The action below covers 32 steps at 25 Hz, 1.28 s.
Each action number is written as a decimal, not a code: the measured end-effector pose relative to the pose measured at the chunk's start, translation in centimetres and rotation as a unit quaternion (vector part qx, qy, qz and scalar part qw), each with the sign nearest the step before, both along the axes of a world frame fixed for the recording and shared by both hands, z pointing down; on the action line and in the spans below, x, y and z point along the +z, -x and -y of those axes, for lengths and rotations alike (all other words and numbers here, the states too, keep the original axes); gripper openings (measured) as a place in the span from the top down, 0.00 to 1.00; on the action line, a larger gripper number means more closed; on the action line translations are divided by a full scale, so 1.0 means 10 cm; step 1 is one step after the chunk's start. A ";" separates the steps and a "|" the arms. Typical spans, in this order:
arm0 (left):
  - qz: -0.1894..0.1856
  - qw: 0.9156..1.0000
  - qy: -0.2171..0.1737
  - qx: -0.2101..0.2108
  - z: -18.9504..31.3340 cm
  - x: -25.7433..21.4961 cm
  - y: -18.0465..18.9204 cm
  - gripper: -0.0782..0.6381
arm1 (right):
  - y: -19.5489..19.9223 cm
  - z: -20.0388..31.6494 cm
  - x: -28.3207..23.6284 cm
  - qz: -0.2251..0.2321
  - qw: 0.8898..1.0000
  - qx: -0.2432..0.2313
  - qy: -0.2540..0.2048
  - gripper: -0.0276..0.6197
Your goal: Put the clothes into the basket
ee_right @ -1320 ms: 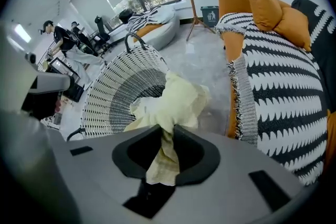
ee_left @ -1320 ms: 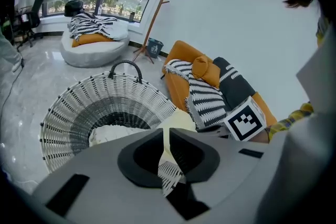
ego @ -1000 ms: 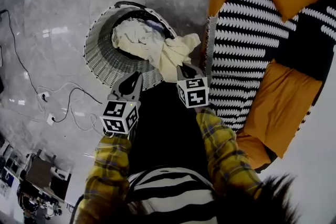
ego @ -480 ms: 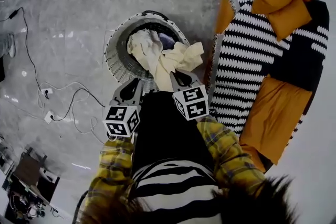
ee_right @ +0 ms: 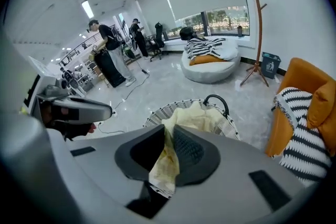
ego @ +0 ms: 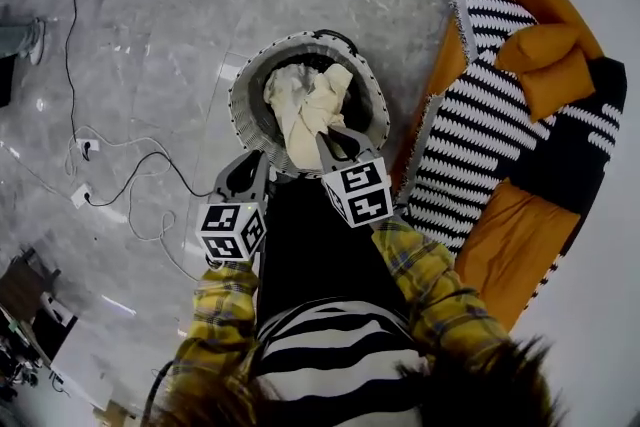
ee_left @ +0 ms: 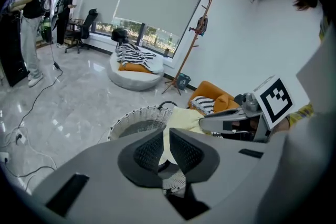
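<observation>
right gripper [ego: 335, 137] fingers pinching edge of the cream cloth [ego: 305, 110], rest of it piled in the wicker basket [ego: 240, 105] on the floor [ego: 150, 55] beside the orange sofa [ego: 520, 215]; left gripper [ego: 255, 165] fingers nearly pressed together, at the basket's near rim

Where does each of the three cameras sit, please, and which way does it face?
Head view: on the person's head, looking steeply down at the wicker basket, cream garment and orange sofa; shows plaid sleeves, left gripper and right gripper.
Left gripper view: on the left gripper, looking along its nearly closed jaws over the basket towards the windows; right gripper at right.
Right gripper view: on the right gripper, jaws clamping the garment, facing the basket and round daybed; left gripper at left.
Shared: all three show basket and garment.
</observation>
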<state>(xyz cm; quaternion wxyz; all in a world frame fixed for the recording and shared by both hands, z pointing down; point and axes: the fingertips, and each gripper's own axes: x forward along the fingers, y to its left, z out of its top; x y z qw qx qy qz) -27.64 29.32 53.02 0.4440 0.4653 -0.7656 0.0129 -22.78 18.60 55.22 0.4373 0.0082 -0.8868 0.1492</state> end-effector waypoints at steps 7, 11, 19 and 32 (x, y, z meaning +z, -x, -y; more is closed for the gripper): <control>0.005 0.999 -0.007 -0.031 -0.15 -0.05 0.01 0.83 | 0.11 0.02 -0.10 0.013 0.999 -0.017 -0.034 0.85; 0.010 0.999 -0.015 -0.032 -0.16 -0.12 0.01 0.83 | 0.08 0.04 -0.18 0.016 0.999 -0.008 -0.036 0.85; 0.035 0.998 -0.025 -0.040 -0.22 -0.42 0.21 0.83 | -0.06 0.15 -0.48 0.027 0.999 0.013 -0.034 0.85; 0.063 0.997 -0.053 -0.004 0.06 -0.99 0.18 0.83 | -0.32 0.28 -0.98 0.042 0.998 0.046 -0.012 0.90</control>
